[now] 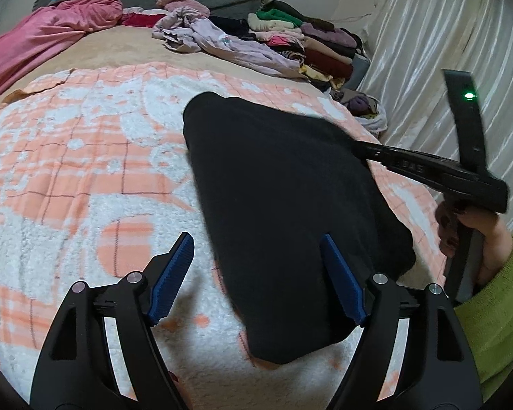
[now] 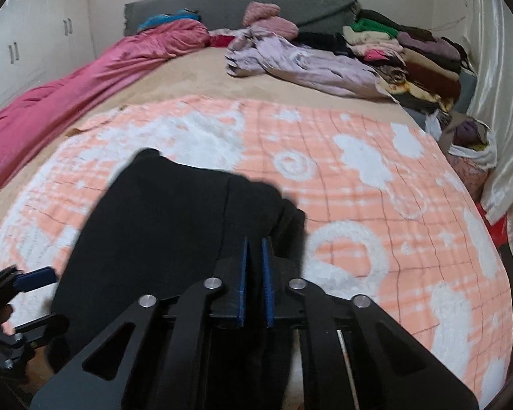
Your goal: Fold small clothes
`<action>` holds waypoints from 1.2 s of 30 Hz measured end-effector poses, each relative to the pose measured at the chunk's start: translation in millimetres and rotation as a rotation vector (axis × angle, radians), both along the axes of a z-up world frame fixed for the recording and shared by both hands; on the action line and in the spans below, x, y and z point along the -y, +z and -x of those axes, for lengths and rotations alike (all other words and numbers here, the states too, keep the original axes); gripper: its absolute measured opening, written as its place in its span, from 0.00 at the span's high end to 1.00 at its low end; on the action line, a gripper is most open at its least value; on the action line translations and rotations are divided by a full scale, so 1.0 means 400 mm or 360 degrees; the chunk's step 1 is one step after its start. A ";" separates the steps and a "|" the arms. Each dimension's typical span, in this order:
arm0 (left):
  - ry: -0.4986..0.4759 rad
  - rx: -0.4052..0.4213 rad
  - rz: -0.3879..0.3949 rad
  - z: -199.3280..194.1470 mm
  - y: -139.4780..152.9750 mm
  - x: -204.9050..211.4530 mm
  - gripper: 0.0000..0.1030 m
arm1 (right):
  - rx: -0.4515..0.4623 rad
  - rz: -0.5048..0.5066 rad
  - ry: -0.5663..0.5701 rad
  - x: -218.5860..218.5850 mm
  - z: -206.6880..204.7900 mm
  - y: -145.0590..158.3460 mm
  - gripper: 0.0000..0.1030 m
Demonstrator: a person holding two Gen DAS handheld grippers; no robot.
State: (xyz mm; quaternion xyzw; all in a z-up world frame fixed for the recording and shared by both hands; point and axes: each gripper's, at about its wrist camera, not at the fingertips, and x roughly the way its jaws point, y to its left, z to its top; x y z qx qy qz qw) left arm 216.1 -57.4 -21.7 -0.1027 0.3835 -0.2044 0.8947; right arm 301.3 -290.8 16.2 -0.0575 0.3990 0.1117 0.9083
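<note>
A: Far left, we saw a pink quilt bunched along the edge of the bed, below a grey headboard. Nearer us lay the peach-and-white blanket.

B: And our left gripper?

A: We held it released, its blue pads wide apart, one over the blanket and one over the black garment. It gripped nothing.

B: Where was that garment?

A: It lay folded on the blanket, right of middle, with its right edge raised. Our right gripper was clenched on that edge; we saw black cloth pinched between its blue pads.

B: Further right?

A: We saw a crumpled lilac garment, then a stack of folded clothes near the pale curtain.
</note>
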 end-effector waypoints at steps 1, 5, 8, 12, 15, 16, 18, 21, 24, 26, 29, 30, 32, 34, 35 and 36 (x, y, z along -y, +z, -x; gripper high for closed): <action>-0.0006 -0.0003 0.0001 0.000 -0.003 0.003 0.33 | -0.0013 -0.0004 -0.0023 0.012 -0.010 -0.013 0.96; -0.0015 -0.0021 0.0009 -0.005 -0.015 0.006 0.30 | -0.0101 -0.0107 -0.0050 0.042 -0.035 -0.067 0.96; -0.0008 -0.0038 0.0028 -0.011 -0.020 0.000 0.29 | -0.0100 -0.0103 -0.0032 0.033 -0.030 -0.070 0.92; -0.0004 -0.0043 0.0038 -0.012 -0.019 -0.004 0.29 | -0.0085 -0.0273 -0.0081 0.066 -0.004 -0.037 0.78; -0.0004 -0.0044 0.0039 -0.012 -0.019 -0.003 0.29 | -0.0071 -0.0399 -0.0071 0.093 0.036 -0.007 0.63; -0.0004 -0.0044 0.0040 -0.012 -0.018 -0.003 0.29 | -0.0078 -0.0432 -0.0060 0.099 0.050 -0.004 0.60; -0.0006 -0.0046 0.0040 -0.010 -0.017 -0.004 0.29 | -0.0115 -0.0467 -0.0043 0.104 0.068 -0.005 0.55; -0.0008 -0.0045 0.0032 -0.008 -0.016 -0.002 0.29 | -0.0196 -0.0542 -0.0028 0.108 0.093 -0.024 0.49; -0.0027 -0.0045 0.0014 -0.001 -0.015 0.008 0.29 | -0.0261 -0.0634 -0.0014 0.109 0.115 -0.044 0.43; -0.0041 -0.0046 0.0001 0.004 -0.016 0.017 0.29 | -0.0284 -0.0658 0.0009 0.100 0.129 -0.054 0.37; -0.0063 -0.0051 -0.0018 0.012 -0.019 0.031 0.29 | -0.0306 -0.0622 0.0012 0.092 0.131 -0.070 0.36; -0.0070 -0.0051 -0.0024 0.013 -0.020 0.035 0.29 | -0.0317 -0.0632 0.0017 0.090 0.129 -0.075 0.36; -0.0079 -0.0049 -0.0039 0.014 -0.022 0.043 0.29 | -0.0323 -0.0635 0.0045 0.082 0.123 -0.081 0.46; -0.0085 -0.0050 -0.0044 0.015 -0.024 0.048 0.29 | -0.0320 -0.0625 0.0075 0.073 0.122 -0.082 0.65; -0.0084 -0.0050 -0.0048 0.015 -0.025 0.049 0.29 | -0.0319 -0.0627 0.0094 0.067 0.122 -0.080 0.70; -0.0082 -0.0050 -0.0050 0.014 -0.026 0.048 0.29 | -0.0302 -0.0600 0.0106 0.058 0.125 -0.074 0.70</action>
